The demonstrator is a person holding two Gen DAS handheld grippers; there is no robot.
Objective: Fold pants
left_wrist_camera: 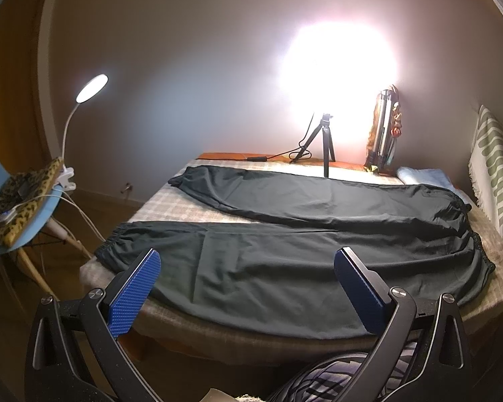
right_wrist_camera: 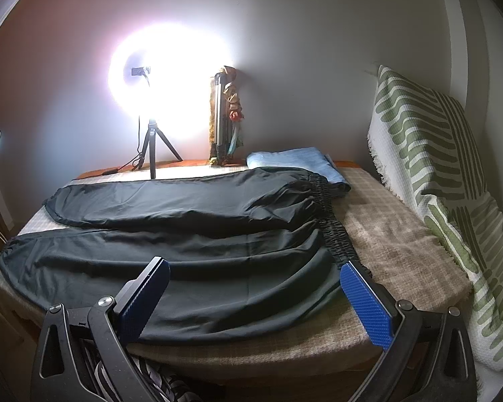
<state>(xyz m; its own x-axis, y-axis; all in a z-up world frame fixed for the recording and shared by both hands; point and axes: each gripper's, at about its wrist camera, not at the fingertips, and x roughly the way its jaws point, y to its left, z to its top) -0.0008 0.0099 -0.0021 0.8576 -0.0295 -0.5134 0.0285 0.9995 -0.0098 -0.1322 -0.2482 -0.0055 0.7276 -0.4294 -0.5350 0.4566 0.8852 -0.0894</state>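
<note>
Left wrist view shows the dark, thin-fabric pants with elastic waistband and cuffs [left_wrist_camera: 285,244] spread flat across a bed covered in a pale plaid blanket [left_wrist_camera: 157,204]. Both legs run side by side across the bed, cuffs toward the left, gathered waistband toward the right. The legs diverge slightly near the cuffs, leaving a wedge of blanket visible between them. The garment appears laid out this way so that one leg can be carried over the other; no fold is yet made.

The left tool [left_wrist_camera: 248,268] hovers over the near leg, toward the cuff half, its blue textured pads wide apart and holding nothing. The right tool [right_wrist_camera: 255,276] hovers near the waistband corner at the near edge, likewise spread wide and empty; its right pad sits just above the end of the black elastic band. This spacing, one tool toward each end of the near leg, suits a lift of that leg along its length, in my judgement.

Beyond the pants, a folded light-blue towel [right_wrist_camera: 291,157] lies against the far end of the waistband. A black mini tripod carrying a bright ring light [right_wrist_camera: 152,147] stands at the far edge by the wall, lighting the work. A green-and-white patterned throw [right_wrist_camera: 429,167] drapes upright at the right. A white gooseneck clip lamp [left_wrist_camera: 90,88] is clamped to a blue chair [left_wrist_camera: 43,211] at the left.
</note>
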